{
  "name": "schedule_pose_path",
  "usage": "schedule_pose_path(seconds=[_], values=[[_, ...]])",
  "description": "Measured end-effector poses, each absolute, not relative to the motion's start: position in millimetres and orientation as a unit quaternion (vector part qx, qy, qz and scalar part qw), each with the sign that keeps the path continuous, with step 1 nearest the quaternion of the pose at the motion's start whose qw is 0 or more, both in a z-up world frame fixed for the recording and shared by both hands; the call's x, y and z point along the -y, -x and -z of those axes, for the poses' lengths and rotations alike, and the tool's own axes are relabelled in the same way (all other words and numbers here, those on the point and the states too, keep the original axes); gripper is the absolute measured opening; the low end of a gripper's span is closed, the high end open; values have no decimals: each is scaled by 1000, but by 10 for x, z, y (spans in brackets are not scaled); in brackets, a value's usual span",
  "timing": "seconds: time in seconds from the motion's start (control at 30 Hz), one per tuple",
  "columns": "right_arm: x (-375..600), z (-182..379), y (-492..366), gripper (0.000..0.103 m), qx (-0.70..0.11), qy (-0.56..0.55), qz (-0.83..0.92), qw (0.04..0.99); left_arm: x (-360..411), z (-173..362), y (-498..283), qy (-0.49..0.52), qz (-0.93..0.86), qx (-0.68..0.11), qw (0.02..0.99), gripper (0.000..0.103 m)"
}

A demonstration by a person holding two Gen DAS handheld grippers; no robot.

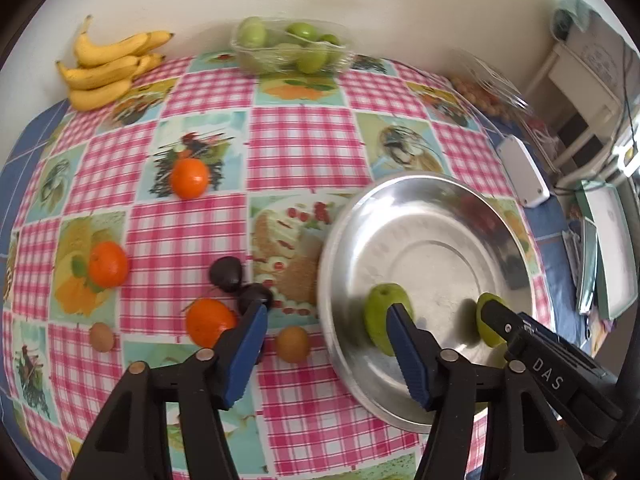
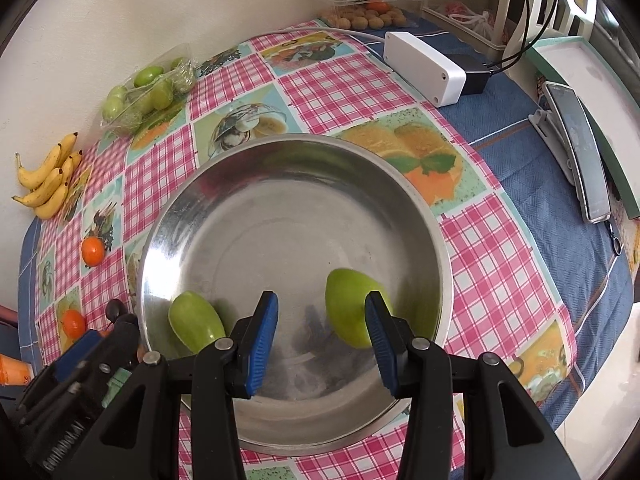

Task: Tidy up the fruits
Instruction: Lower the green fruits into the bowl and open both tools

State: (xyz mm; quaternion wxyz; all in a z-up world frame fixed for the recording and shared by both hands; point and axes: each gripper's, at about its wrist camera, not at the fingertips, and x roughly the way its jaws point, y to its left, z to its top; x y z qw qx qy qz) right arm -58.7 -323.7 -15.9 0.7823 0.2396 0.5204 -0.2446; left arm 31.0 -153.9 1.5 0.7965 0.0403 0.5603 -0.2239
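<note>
A home dining corner is showing itself: a fruit-print checked tablecloth (image 1: 300, 140) covering the counter, bananas (image 1: 108, 68) lying against the wall.

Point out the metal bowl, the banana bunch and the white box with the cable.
metal bowl (image 2: 400, 168): right wrist view, far rim.
banana bunch (image 1: 104, 74): left wrist view, middle of the bunch.
white box (image 2: 424, 66): right wrist view, its top face.

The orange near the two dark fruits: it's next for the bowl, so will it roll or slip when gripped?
The orange looks round, so a nudge would probably roll it. Its skin seems glossy, perhaps slippery. The dark fruits sit close beside it and may get bumped.
</note>
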Motion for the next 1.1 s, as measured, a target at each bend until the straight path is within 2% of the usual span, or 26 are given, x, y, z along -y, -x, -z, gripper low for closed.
schedule_pose_path(seconds=[0.23, 0.33, 0.43, 0.5, 0.57, 0.63, 0.77, 0.93, 1.03, 1.1], values=[[3149, 172, 534, 47, -528, -217, 240, 785, 1241, 57, -455, -10, 176, -576, 798, 71], [3145, 177, 523, 49, -529, -213, 240, 786, 1173, 78, -487, -2, 162, -577, 801, 77], [3149, 178, 537, 61, -529, -211, 244, 785, 1135, 101, -507, -1, 152, -576, 803, 84], [3149, 189, 542, 64, -530, -210, 244, 785, 1115, 131, -518, 1, 146, -578, 803, 91], [3136, 205, 534, 74, -531, -207, 243, 785, 1099, 151, -529, 1, 141, -579, 803, 97], [3119, 226, 519, 78, -533, -203, 242, 785, 1086, 171, -538, 0, 133, -577, 806, 103], [3084, 264, 496, 84, -540, -197, 235, 784, 1055, 218, -552, -6, 122, -578, 807, 103], [3058, 304, 470, 85, -548, -186, 228, 783, 1015, 280, -568, -3, 113, -584, 804, 103], [3054, 307, 465, 94, -547, -185, 226, 784, 1005, 302, -574, -7, 109, -585, 804, 103], [3053, 299, 469, 94, -546, -183, 224, 786, 997, 314, -575, -9, 108, -585, 804, 103]])
